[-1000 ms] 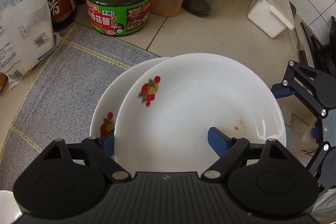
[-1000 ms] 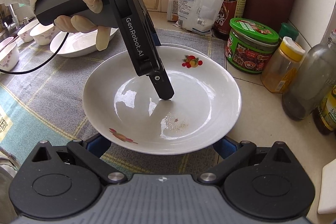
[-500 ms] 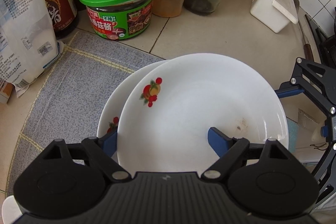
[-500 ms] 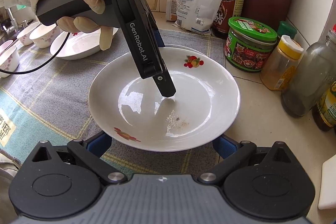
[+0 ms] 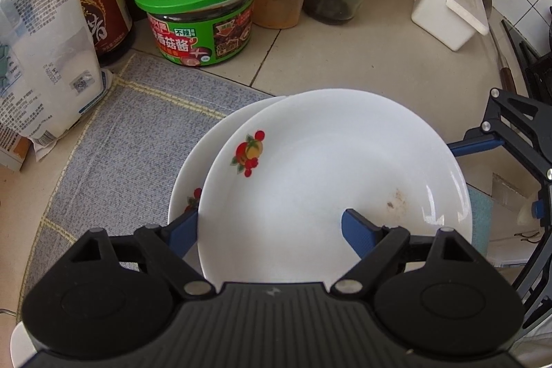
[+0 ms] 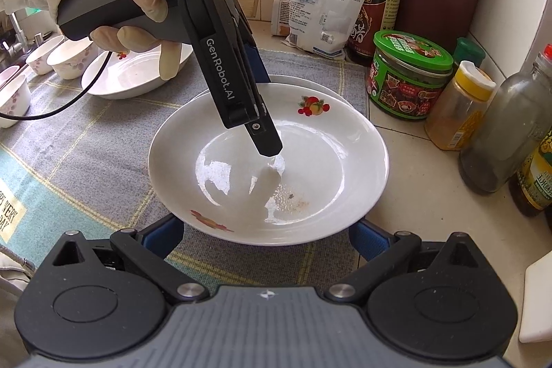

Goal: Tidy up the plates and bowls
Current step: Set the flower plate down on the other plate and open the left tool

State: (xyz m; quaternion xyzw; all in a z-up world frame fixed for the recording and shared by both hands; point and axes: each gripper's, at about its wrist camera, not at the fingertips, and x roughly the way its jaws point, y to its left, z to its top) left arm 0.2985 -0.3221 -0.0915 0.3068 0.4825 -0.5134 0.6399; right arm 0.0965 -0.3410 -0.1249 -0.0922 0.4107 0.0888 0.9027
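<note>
Because the top plate (image 5: 331,181) sits askew on the lower plate (image 5: 193,175), the left gripper (image 5: 269,230) straddles its near rim, apparently to nudge it square. The left jaws stand wide: one blue pad is outside the rim, in the gap over the lower plate, the other hangs inside the well. Neither pad visibly presses, so nothing is gripped. In the right wrist view that inner finger (image 6: 265,140) points steeply down, its tip just above or on the glaze; I cannot tell which.

The right gripper (image 6: 265,237) waits at the opposite rim, jaws wide, a pad on either side of the plate's edge and apart from it, holding nothing.

Both plates are shallow, round, glossy white ceramic with small fruit prints, slippery for rubber pads. A brownish smear marks the well between the left jaws and the far rim. Beneath lies a coarse woven grey mat (image 5: 138,140) on the tiled worktop (image 5: 345,68), which should stop sliding.
</note>
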